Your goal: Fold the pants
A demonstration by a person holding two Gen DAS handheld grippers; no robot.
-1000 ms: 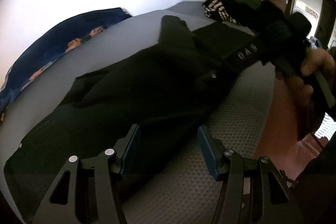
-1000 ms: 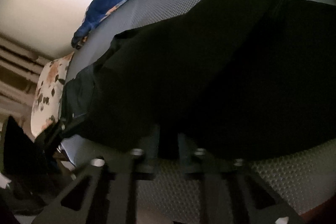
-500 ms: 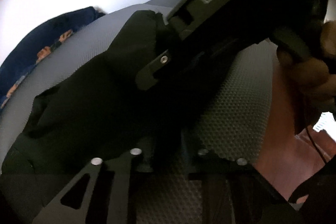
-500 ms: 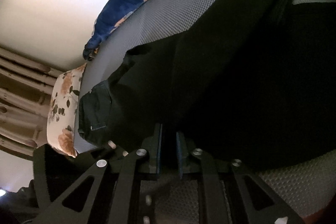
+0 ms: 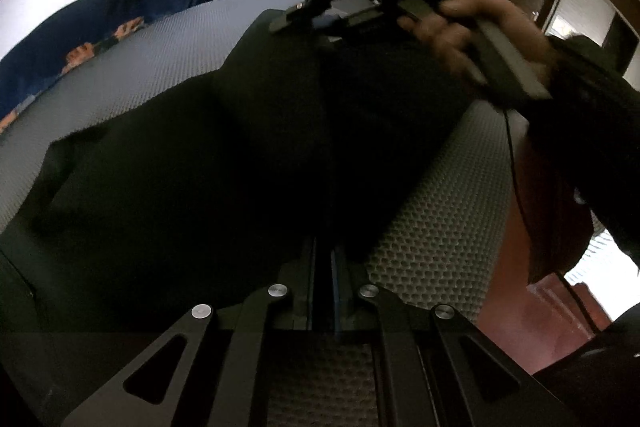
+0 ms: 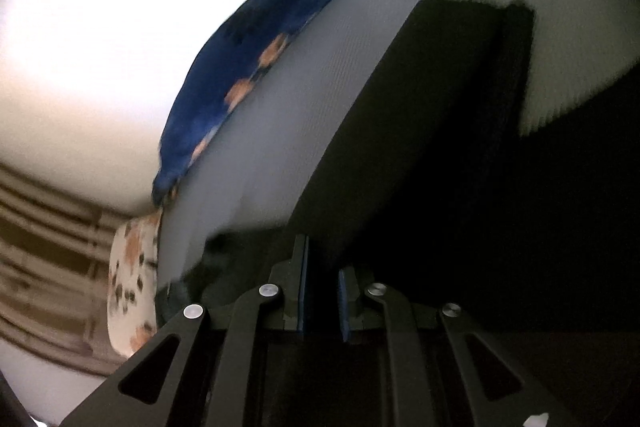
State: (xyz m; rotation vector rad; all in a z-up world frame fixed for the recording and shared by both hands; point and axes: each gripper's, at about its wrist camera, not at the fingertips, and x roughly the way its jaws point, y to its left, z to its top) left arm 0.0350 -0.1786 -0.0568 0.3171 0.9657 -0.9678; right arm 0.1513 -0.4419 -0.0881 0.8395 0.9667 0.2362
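Nearest the left camera, the left gripper has its jaws pressed together on the near edge of the black pants, which lie spread across the grey mattress. In its own view the right gripper pinches another dark fold of the pants between narrow jaws. Farther off, the person's hand carries that right gripper over the far part of the cloth. Beyond lies a blue blanket. To fold well, both pinches should stay firm and travel level together, so the lifted edge lands squarely, with no slack bunching between them.
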